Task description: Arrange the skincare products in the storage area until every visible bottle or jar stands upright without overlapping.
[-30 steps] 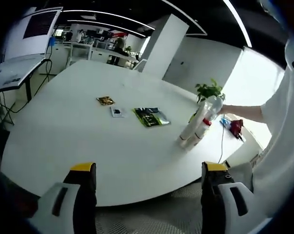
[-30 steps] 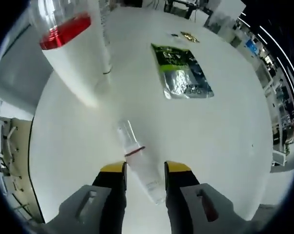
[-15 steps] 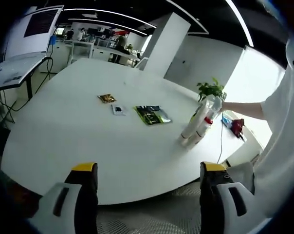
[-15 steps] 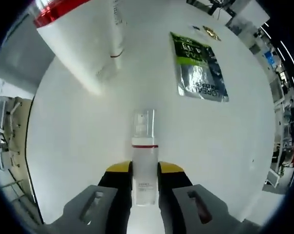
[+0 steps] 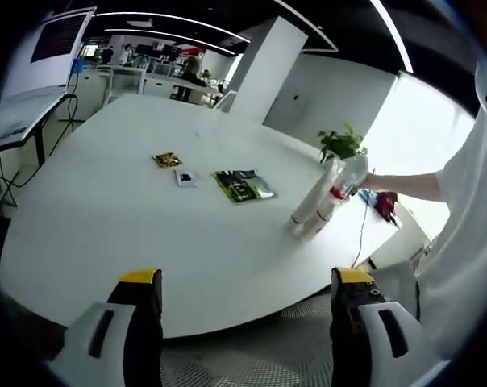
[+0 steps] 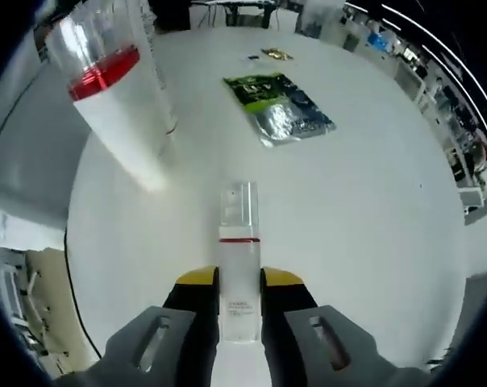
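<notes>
- White bench (image 5: 106,234), green sachet (image 6: 280,101) mid-surface.
- Right gripper (image 6: 239,282) pinching a bottle (image 6: 239,266); tall bottle (image 6: 118,97) near the edge.
- Left gripper (image 5: 239,282) spread, off the bench's edge.

Your desk (image 6: 372,210) is plain white. The bottle (image 6: 239,266) in your right fingers (image 6: 197,286) is white with a red band and clear cap; those fingers are yellow-tipped over grey. The bigger bottle (image 6: 118,105) matches it: white, red band. The sachet (image 6: 280,101) is green and silver.
</notes>
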`<state>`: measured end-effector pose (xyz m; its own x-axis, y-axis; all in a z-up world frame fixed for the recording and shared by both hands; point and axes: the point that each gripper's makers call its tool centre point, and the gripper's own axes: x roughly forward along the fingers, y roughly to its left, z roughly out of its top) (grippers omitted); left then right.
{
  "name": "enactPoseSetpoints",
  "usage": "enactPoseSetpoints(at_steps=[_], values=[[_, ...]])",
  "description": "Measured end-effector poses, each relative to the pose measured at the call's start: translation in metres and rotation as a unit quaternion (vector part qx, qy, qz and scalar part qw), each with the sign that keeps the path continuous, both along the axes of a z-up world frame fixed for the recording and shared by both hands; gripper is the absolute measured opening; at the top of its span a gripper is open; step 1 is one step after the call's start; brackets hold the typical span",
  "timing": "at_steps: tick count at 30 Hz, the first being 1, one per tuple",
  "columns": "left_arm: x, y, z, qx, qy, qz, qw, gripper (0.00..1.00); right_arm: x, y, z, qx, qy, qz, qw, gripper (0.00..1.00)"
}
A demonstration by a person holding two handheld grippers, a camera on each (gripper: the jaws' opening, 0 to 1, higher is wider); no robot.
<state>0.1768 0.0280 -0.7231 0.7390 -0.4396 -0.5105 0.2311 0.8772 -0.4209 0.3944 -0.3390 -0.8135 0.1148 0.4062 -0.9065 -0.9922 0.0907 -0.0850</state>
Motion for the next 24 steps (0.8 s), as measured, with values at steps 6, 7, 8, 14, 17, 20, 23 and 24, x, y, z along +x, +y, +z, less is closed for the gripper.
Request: enactPoseSetpoints(at_steps=[6, 7, 8, 14, 17, 20, 23, 24], values=[[-0.001, -0.005, 0.003, -0.004, -0.006, -0.013, 0.9999, 0.79, -0.015, -0.013, 0.017, 0.055, -0.001, -0.076, 0.9956, 0.18], [-0.001, -0.007, 0.003, -0.005, -0.007, -0.015, 0.9998, 0.78, -0.018, -0.016, 0.02, 0.064, -0.002, -0.09, 0.9939, 0.18], [-0.001, -0.008, 0.005, -0.007, -0.01, -0.017, 0.9998, 0.78, -0.023, -0.015, 0.025, 0.072, -0.001, -0.099, 0.9925, 0.18], [0.0, -0.015, 0.017, -0.034, -0.022, -0.024, 0.9989, 0.8, -0.051, -0.015, 0.057, 0.152, -0.005, -0.171, 0.9735, 0.18], [0.003, -0.017, 0.023, -0.043, -0.031, -0.029, 0.9982, 0.8, -0.063, -0.015, 0.073, 0.203, 0.001, -0.201, 0.9584, 0.18], [0.005, -0.022, 0.028, -0.049, -0.04, -0.039, 0.9972, 0.8, -0.084, -0.005, 0.098, 0.254, 0.002, -0.223, 0.9411, 0.18], [0.003, -0.027, 0.032, -0.053, -0.045, -0.051, 0.9963, 0.8, -0.109, 0.009, 0.124, 0.31, 0.0, -0.244, 0.9188, 0.18], [0.002, -0.03, 0.033, -0.054, -0.047, -0.056, 0.9959, 0.8, -0.114, 0.012, 0.131, 0.325, 0.002, -0.248, 0.9126, 0.18]])
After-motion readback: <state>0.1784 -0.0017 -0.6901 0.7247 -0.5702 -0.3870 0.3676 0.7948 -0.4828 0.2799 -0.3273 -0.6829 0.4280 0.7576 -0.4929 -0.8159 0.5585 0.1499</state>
